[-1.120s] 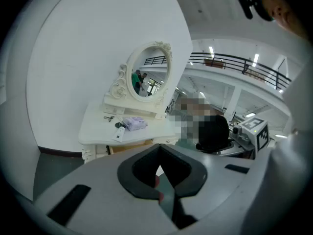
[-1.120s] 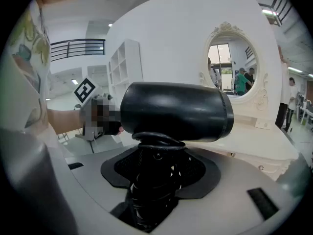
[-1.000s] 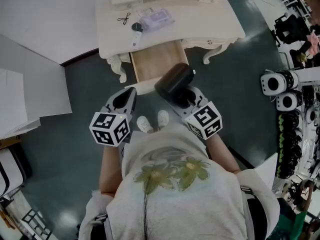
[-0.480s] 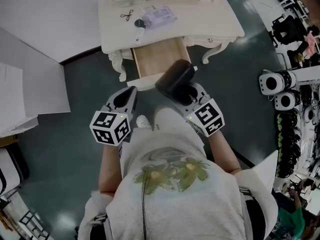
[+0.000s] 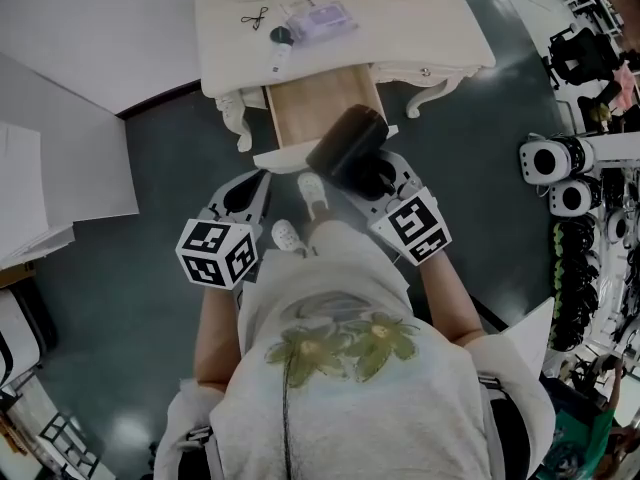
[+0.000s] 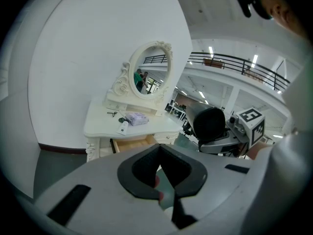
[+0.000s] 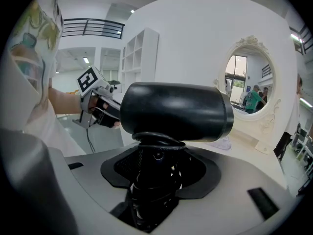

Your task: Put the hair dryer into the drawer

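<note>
The black hair dryer (image 5: 347,146) hangs above the front edge of the open wooden drawer (image 5: 320,108) of the white dressing table (image 5: 420,38). My right gripper (image 5: 372,180) is shut on its handle, which has the cord wound round it. In the right gripper view the dryer's barrel (image 7: 176,111) lies crosswise above the gripper (image 7: 154,180). My left gripper (image 5: 243,200) hovers left of the dryer, short of the drawer front, shut with nothing in it. The left gripper view looks past that gripper (image 6: 164,180) at the drawer (image 6: 132,143) and the dryer (image 6: 210,124).
Scissors (image 5: 253,16), a purple packet (image 5: 325,18) and a white tube (image 5: 280,46) lie on the tabletop under an oval mirror (image 6: 151,72). White panels (image 5: 60,168) stand at the left, and machines (image 5: 560,168) at the right. The person's shoes (image 5: 312,193) are just before the drawer.
The person has stepped toward the table, one foot forward. The dryer has moved from in front of the drawer to over its front edge. Both grippers keep their state.
</note>
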A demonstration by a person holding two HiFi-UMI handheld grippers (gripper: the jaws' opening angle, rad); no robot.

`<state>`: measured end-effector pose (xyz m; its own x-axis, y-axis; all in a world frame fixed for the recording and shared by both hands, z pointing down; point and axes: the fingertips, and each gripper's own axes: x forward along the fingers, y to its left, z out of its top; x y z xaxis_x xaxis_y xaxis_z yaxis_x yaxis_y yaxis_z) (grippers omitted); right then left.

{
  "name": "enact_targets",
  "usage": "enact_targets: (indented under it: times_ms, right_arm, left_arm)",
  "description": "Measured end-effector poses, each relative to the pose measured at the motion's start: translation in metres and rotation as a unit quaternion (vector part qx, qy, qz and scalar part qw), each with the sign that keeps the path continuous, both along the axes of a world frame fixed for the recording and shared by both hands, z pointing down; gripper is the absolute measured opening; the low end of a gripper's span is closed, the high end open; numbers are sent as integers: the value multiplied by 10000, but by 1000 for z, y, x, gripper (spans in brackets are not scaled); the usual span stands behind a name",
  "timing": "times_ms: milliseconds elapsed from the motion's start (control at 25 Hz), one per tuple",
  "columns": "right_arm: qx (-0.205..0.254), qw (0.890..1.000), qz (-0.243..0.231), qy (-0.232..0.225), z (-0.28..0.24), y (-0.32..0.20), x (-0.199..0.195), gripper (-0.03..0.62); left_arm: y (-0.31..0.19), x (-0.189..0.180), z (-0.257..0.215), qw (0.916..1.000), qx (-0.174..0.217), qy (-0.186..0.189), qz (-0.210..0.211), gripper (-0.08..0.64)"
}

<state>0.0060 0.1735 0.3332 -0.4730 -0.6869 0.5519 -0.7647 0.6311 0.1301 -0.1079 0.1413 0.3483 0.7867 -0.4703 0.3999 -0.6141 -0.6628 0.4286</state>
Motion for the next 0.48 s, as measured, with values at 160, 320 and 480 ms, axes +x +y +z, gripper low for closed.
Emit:
enact_targets:
  times_ms: [160,320,480]
  right_arm:
    - [-20,10000,-70,48,1,-10,6,218]
    - [-39,9996,-176,207,3,-21,12,218]
    - [-47,9985,-348,415,3,-31,19,218]
  left_arm:
    - [-11,6,0,10000,9,8,-13,9]
    - [-25,12,-2,10000,25,16,-66,9]
    - [-36,18,-7,9999,36,19,-115,9]
